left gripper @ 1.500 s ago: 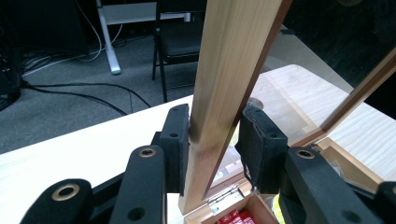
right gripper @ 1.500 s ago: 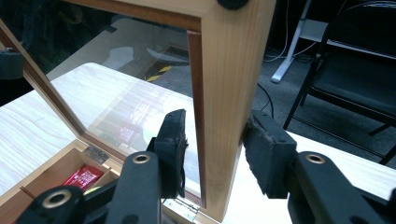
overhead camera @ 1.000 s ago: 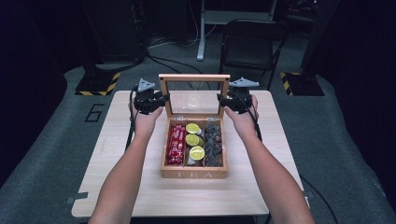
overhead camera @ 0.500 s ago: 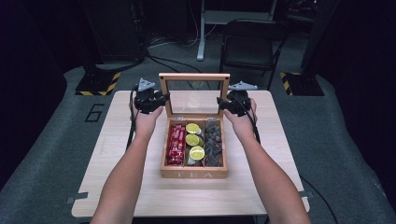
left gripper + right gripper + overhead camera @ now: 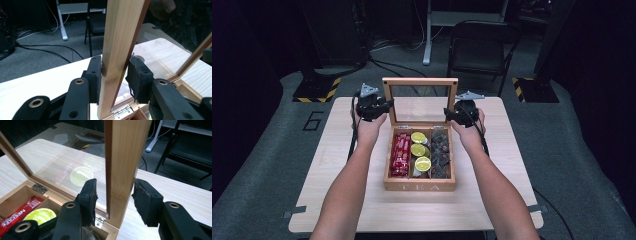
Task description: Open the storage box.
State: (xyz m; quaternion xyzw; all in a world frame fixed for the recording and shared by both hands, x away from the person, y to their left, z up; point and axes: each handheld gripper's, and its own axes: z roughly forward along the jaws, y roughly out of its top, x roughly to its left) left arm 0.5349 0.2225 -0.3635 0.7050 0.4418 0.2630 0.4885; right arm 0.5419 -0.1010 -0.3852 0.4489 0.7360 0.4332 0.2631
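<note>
A wooden tea box (image 5: 419, 186) sits mid-table with its glass-paned lid (image 5: 419, 82) standing upright. Inside lie red sachets (image 5: 401, 154), yellow-green round packs (image 5: 418, 149) and dark packets (image 5: 441, 155). My left gripper (image 5: 384, 106) is shut on the lid's left side rail (image 5: 122, 30), both pads pressed against the wood (image 5: 113, 80). My right gripper (image 5: 449, 114) straddles the lid's right side rail (image 5: 127, 157); its jaws (image 5: 115, 197) stand open, with a narrow gap on each side of the wood. A red sachet (image 5: 18, 216) and a round pack (image 5: 41, 215) lie below.
The light wooden table (image 5: 337, 150) has bare room left, right and in front of the box. Beyond its far edge are a black folding chair (image 5: 479, 45), a desk leg (image 5: 428, 35) and cables on the grey floor.
My right gripper has sunk a little along the lid's right rail. The left gripper and the lid have stayed put.
</note>
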